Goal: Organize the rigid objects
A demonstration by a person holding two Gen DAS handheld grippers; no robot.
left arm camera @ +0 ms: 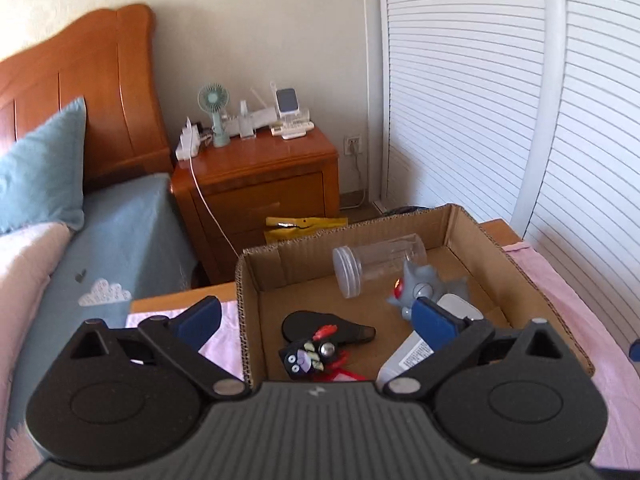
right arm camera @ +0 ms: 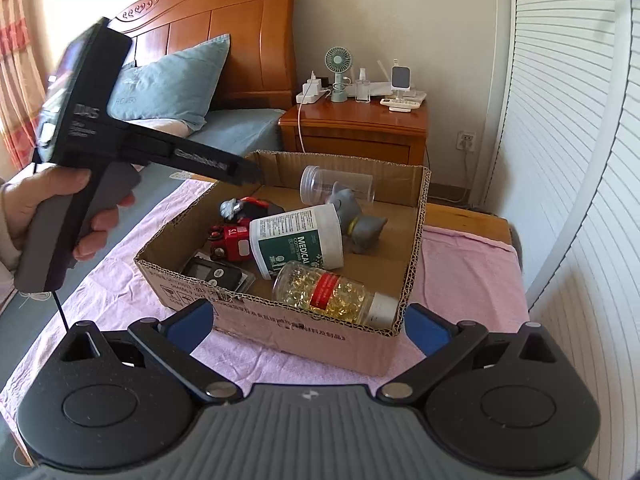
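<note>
Both grippers, left (left arm camera: 316,320) and right (right arm camera: 308,324), are being held wide open, empty, just before a corrugated cardboard box (right arm camera: 280,328) of smooth jars.

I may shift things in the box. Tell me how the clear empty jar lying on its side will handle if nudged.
The clear jar lies on its side, so it will probably roll until the grey toy beside it blocks it. It looks empty, so likely light. Its smooth plastic wall may be slippery.
</note>
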